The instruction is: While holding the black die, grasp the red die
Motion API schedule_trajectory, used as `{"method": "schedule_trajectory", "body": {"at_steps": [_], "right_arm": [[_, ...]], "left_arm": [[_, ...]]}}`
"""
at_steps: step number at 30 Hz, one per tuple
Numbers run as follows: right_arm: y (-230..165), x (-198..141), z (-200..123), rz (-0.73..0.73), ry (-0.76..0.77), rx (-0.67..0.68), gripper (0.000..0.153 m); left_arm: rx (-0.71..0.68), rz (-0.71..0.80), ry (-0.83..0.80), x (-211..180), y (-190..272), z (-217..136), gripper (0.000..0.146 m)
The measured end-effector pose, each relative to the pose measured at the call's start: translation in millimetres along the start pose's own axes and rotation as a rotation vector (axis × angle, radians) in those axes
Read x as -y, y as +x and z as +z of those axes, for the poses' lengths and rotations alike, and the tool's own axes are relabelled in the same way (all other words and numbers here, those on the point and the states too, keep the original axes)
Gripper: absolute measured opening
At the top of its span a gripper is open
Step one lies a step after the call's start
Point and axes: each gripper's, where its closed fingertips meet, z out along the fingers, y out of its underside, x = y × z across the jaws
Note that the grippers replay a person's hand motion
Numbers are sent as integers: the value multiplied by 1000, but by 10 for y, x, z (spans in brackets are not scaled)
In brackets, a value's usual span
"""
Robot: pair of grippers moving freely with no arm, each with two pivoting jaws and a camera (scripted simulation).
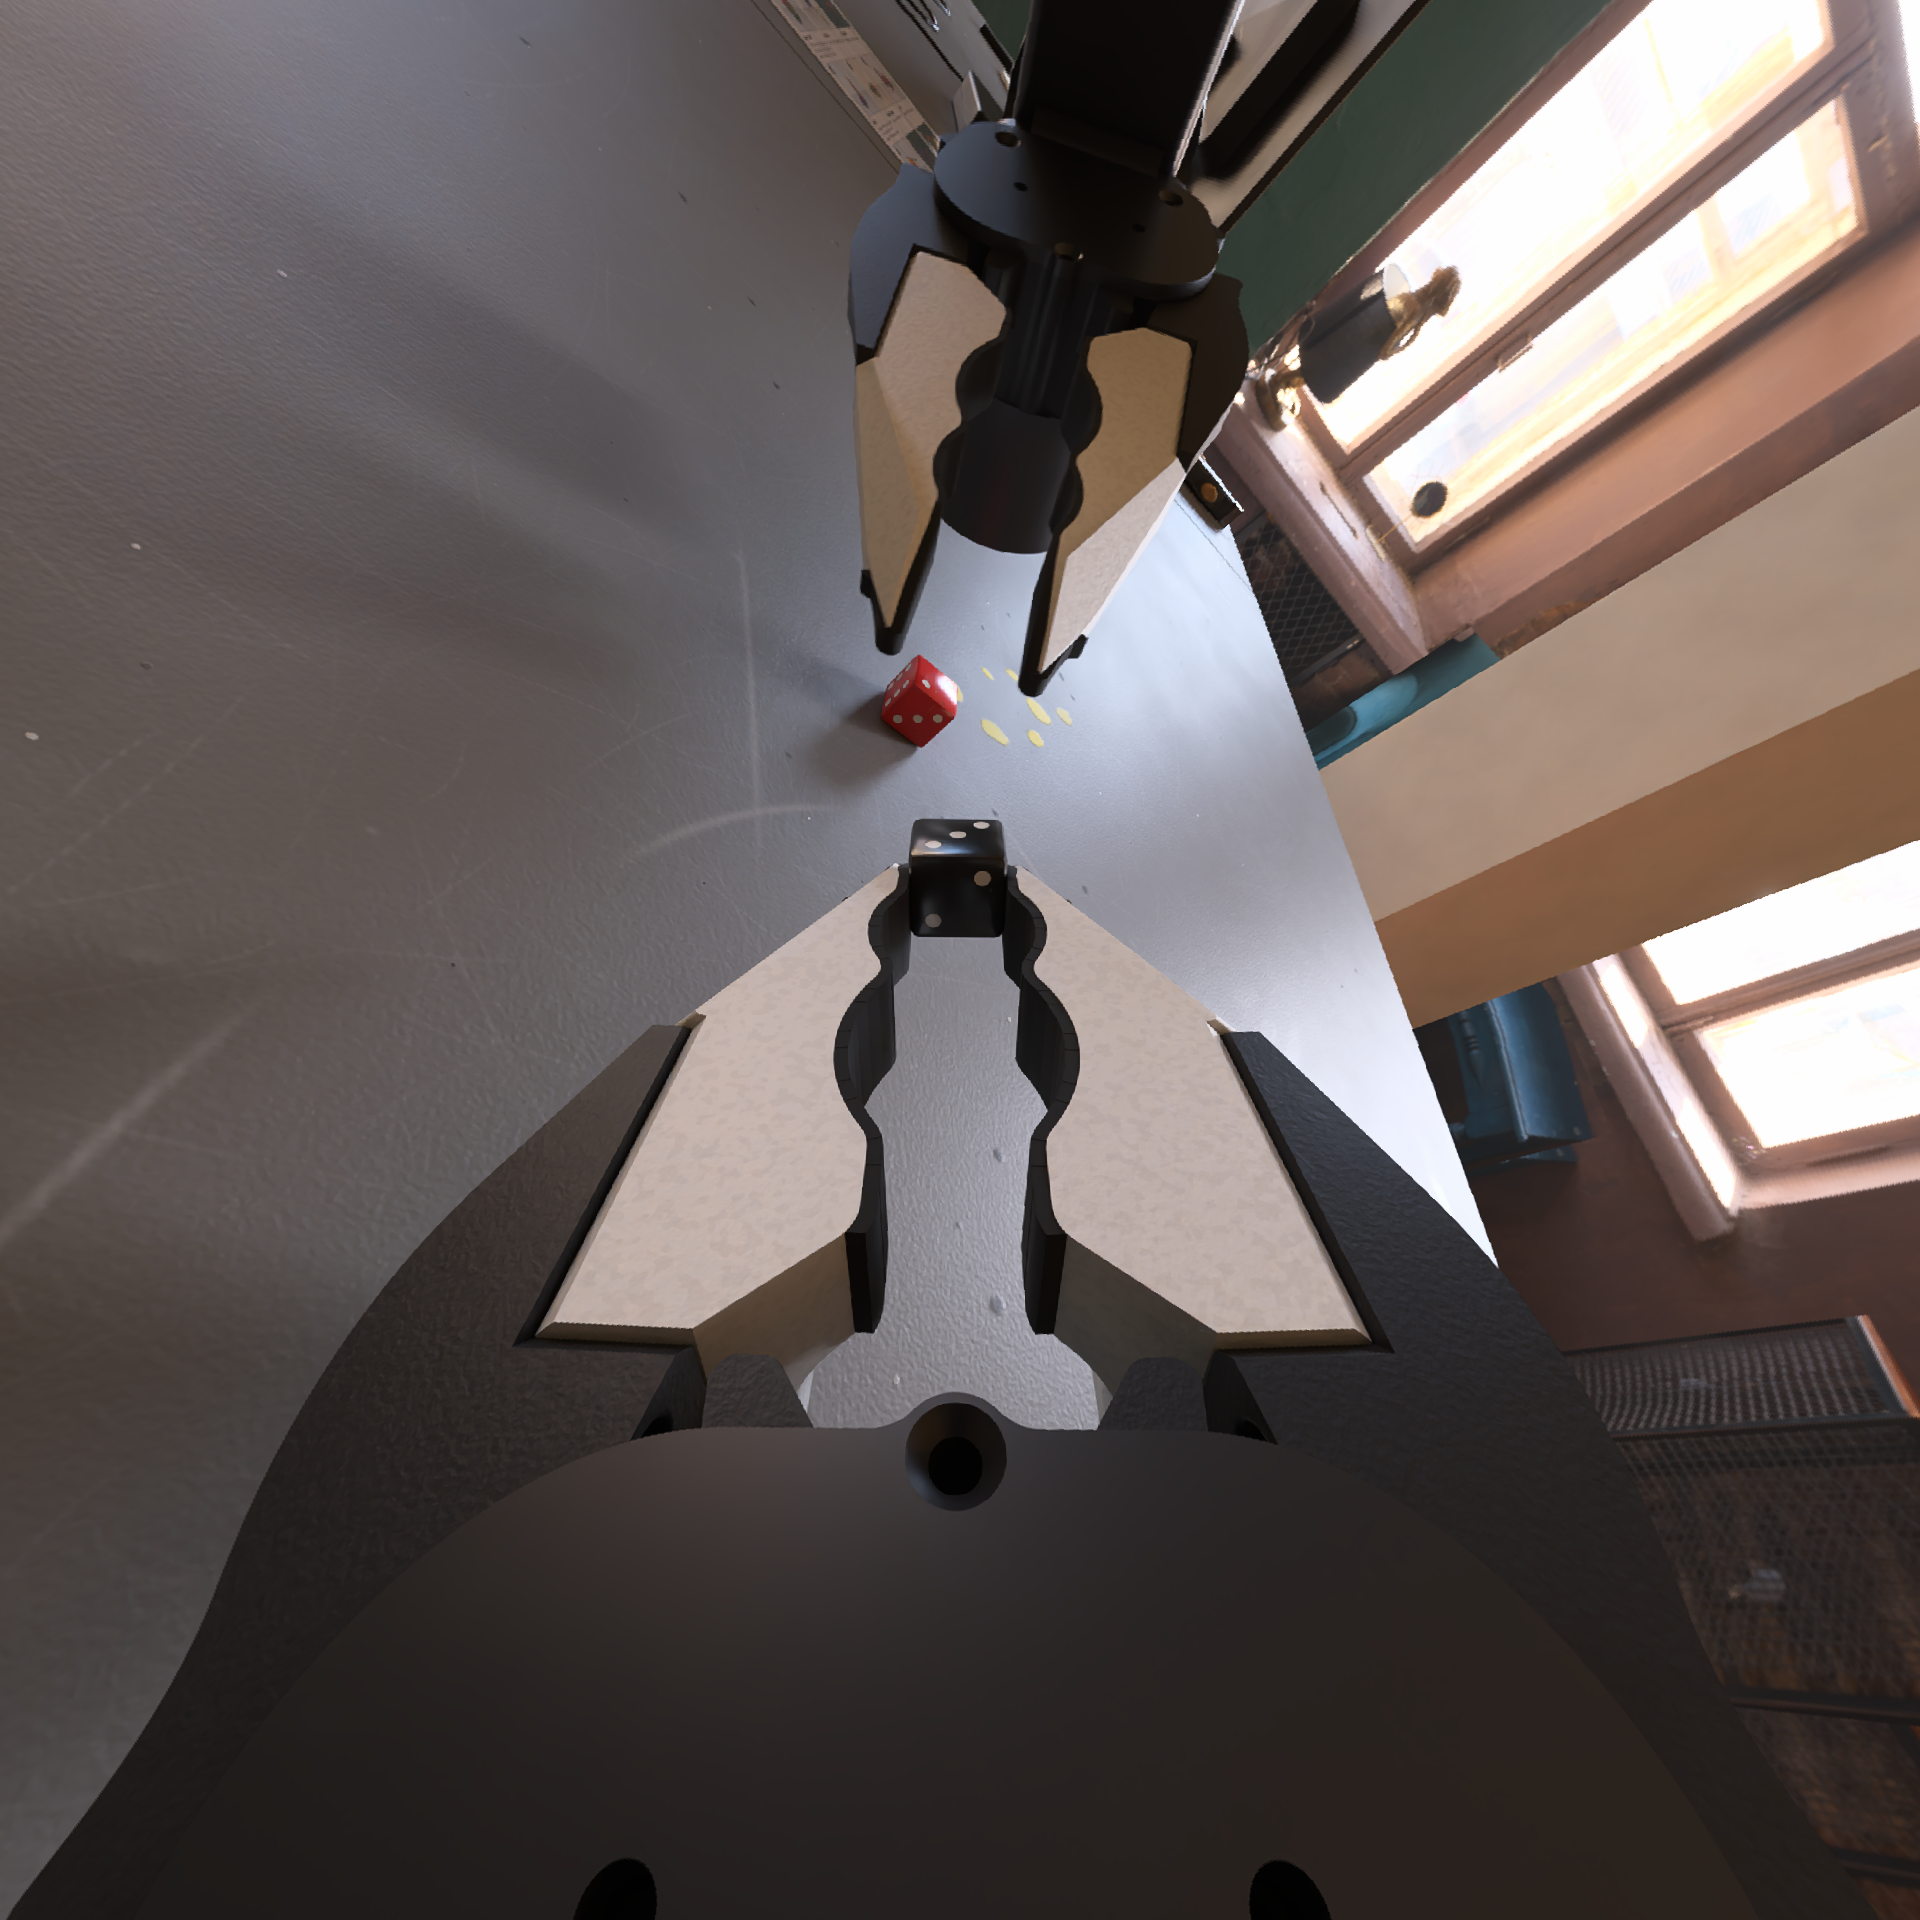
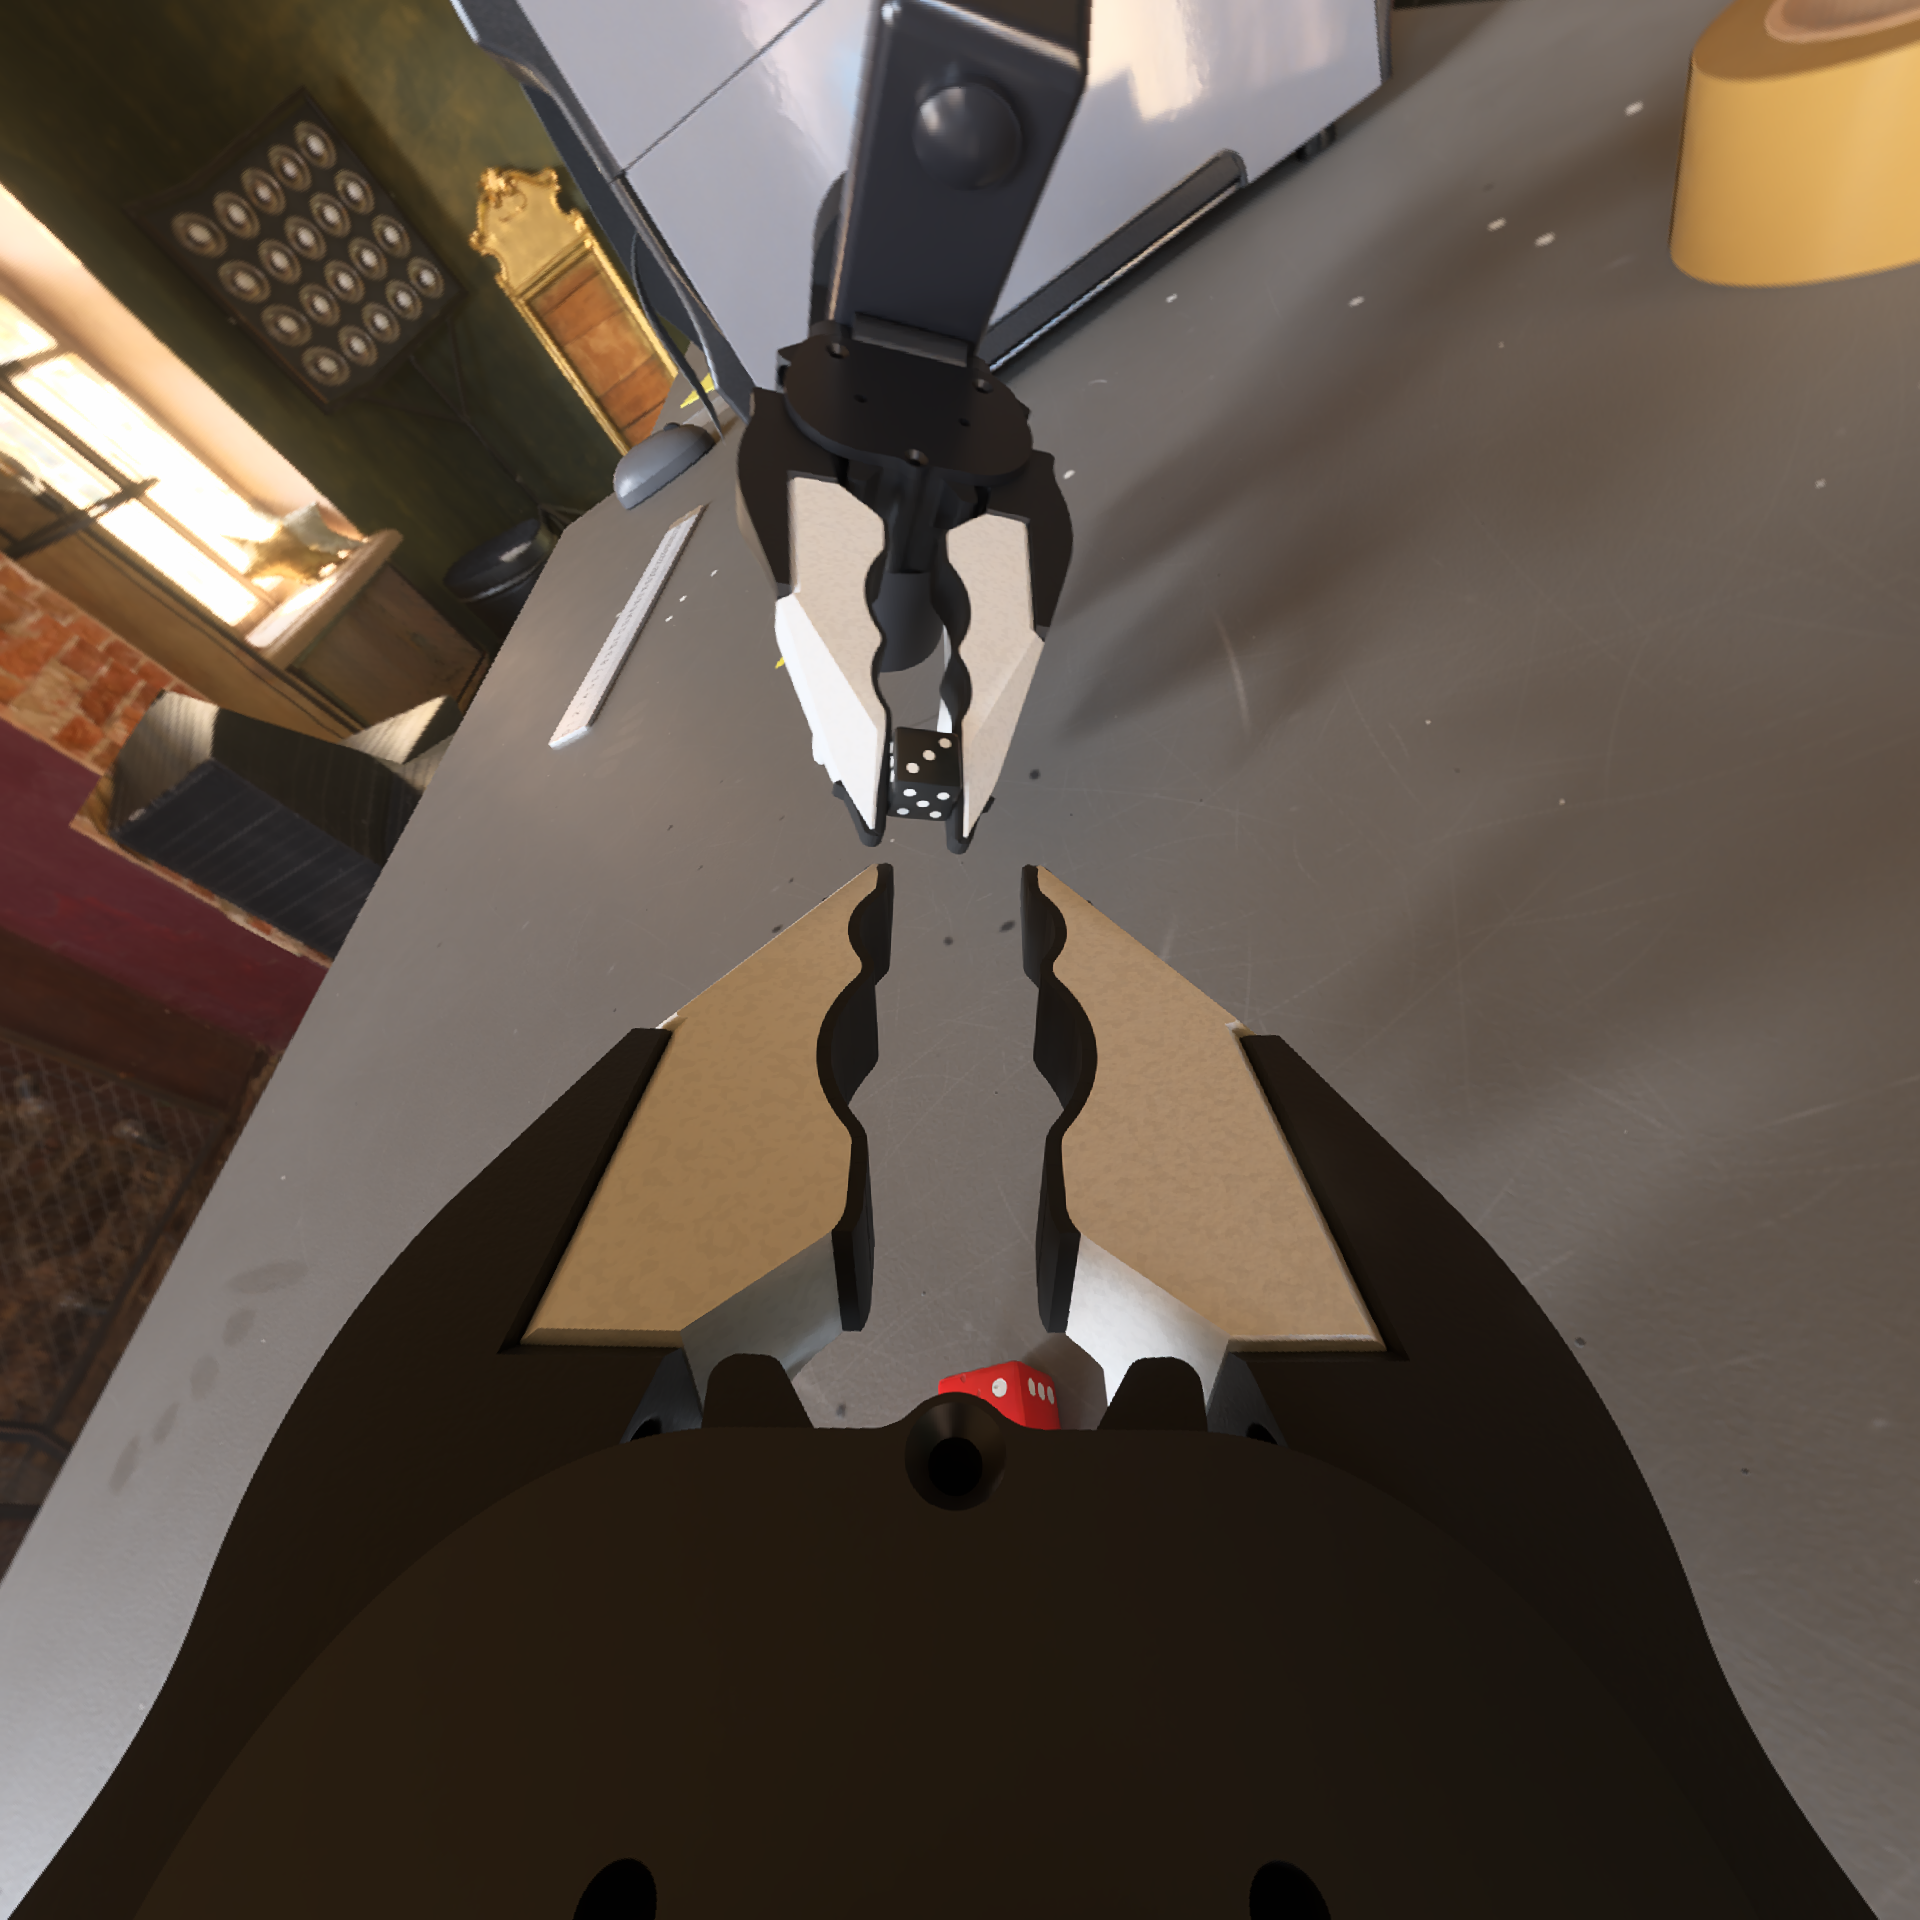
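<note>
Table (image 1: 416,520): grey, scuffed, bore the red die; ran off to a room edge on the right of the left wrist view.
Ruler (image 2: 623,634): pale, flat on the table, far left in the right wrist view, well apart from both dice.
Red die (image 1: 920,701): sat on the table, turned corner-on, white pips up; seen in the left wrist view just below and left of the far gripper's tips, not between them. In the right wrist view glimpsed low at (image 2: 1003,1392), back near the finger roots, under the gripper body.
Yellow flecks (image 1: 1023,712): scattered on the table just right of the red die.
Left gripper (image 1: 956,878): clamped on the black die at the very fingertips; raised off the table, judging by the right wrist view.
Black die (image 1: 957,878): pinched between the tips, two pip faces showing; also seen at (image 2: 923,774).
Right gripper (image 2: 956,883): fingers parted, nothing between them; hung over the red die, tips (image 1: 956,665) apparently clear of the table.
Yellow block (image 2: 1797,156): far right, well away.
Handling, as a guess: small, rigid, light, smooth-faced; likely to skid or tip if nudged on a corner.
Hold, as a guess: on two opposite flat faces, low on the fingertips, after squaring the fingers to the die's turned faces and centring the gap over it.
Risk, as a guess: one tip landing on the die and flicking it aside.
</note>
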Motion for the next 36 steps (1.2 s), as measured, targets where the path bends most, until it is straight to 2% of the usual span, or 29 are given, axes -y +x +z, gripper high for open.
{"method": "schedule_trajectory", "body": {"at_steps": [6, 10, 15, 17, 19, 21, 24, 26, 31, 36], "right_arm": [[-47, 88, -83, -81, 53, 22, 24], [-45, 142, -169, -163, 74, -13, 26], [-61, 138, -223, -224, 59, -24, 40], [-50, 86, -241, -269, 15, -47, 47], [-74, -39, -267, -337, -66, -51, 47], [-73, -259, -319, -400, -223, -54, 37], [12, -589, -428, -476, -475, -130, 33], [34, -722, -460, -498, -573, -145, 30], [-5, -826, -462, -444, -651, -121, 27], [65, -893, -539, -416, -710, -166, 26]], "left_arm": [[13, 4, -9, -14, -22, 3, 16], [24, 8, -9, -13, -42, -2, 16], [31, 3, -6, -12, -59, -8, 16], [33, 4, -8, -15, -63, -6, 16], [34, 4, -10, -17, -66, -5, 16], [34, 3, -10, -18, -68, -5, 16], [33, 0, -10, -21, -71, -5, 16], [34, -1, -13, -26, -74, -3, 16], [36, 1, -18, -32, -76, 1, 16], [37, 1, -14, -26, -79, -2, 16]]}}
